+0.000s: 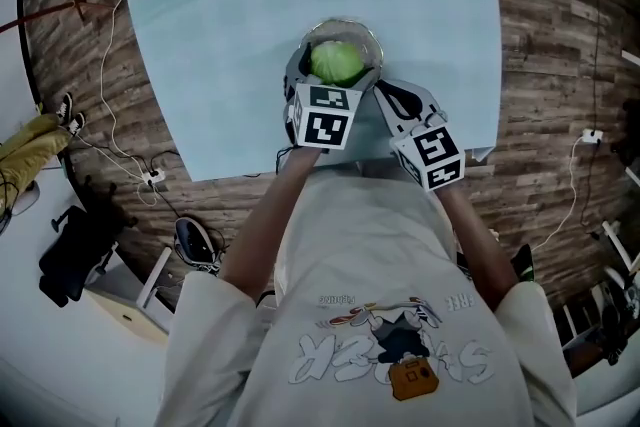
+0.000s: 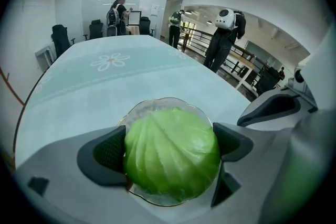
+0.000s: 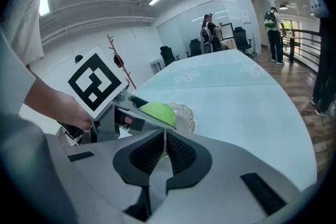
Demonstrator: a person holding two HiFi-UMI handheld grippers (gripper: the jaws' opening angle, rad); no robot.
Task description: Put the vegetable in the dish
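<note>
Over glass dish (image 2: 157, 103), inside its rim — cabbage (image 2: 173, 157) clamped in left gripper (image 2: 170, 145); right gripper (image 3: 164, 139) just beside, jaws together, empty.

Print on shirt (image 1: 392, 357) upside down, illegible.

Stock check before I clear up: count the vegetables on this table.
1: a green cabbage, clamped in the left claw over the glass dish. No other vegetable shows, though some could be hidden from view.
</note>
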